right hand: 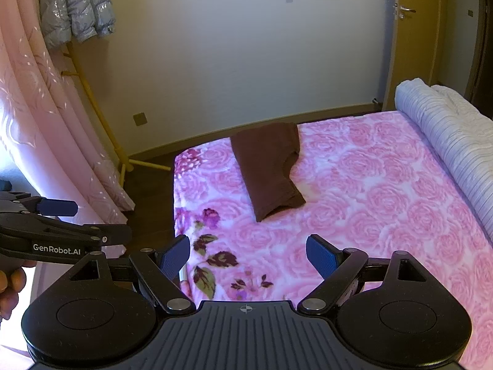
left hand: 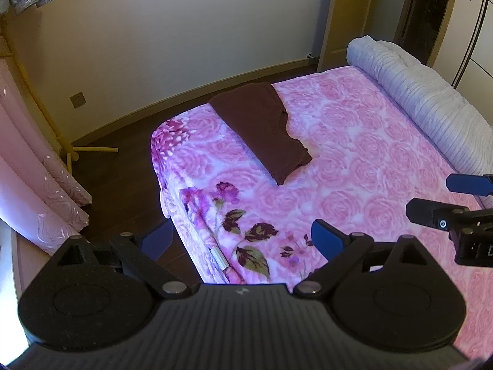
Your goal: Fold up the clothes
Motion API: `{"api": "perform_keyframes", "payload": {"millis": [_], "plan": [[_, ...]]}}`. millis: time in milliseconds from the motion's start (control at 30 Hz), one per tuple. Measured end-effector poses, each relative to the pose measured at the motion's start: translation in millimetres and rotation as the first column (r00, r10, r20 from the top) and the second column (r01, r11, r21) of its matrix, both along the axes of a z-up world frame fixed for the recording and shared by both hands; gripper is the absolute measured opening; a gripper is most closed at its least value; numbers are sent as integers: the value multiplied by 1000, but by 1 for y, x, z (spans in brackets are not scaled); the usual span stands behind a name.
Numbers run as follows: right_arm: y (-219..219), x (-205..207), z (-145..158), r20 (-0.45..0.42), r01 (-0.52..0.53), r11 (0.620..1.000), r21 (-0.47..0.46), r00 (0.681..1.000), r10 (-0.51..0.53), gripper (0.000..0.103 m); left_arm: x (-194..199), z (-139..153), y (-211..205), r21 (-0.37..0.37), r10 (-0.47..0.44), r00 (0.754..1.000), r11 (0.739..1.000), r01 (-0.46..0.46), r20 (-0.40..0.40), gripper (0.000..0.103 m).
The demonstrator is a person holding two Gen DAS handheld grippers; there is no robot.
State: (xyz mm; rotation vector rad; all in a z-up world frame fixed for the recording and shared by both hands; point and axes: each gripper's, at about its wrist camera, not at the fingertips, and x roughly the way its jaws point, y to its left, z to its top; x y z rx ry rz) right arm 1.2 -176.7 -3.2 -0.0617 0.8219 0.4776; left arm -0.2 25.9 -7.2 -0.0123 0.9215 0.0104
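A dark brown garment lies folded into a long strip near the far left corner of the bed with the pink rose blanket. My left gripper hovers open above the bed's near left corner, well short of the garment, with nothing between its blue pads. My right gripper is open and empty too, held above the near edge of the bed. Each gripper shows at the edge of the other's view: the right gripper, the left gripper with a hand on it.
A rolled grey-white striped quilt lies along the bed's right side. Pink curtains and a yellow coat stand with silver jackets stand left of the bed. Dark floor and a door lie beyond.
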Motion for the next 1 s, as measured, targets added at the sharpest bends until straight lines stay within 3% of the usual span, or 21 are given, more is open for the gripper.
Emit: {"api": "perform_keyframes", "payload": {"millis": [1000], "plan": [[-4,2,0,-7,5,1000,4,1000,-5,86,-1,-2,-3,-1,5,1000,1000,-5,-4,95]]}}
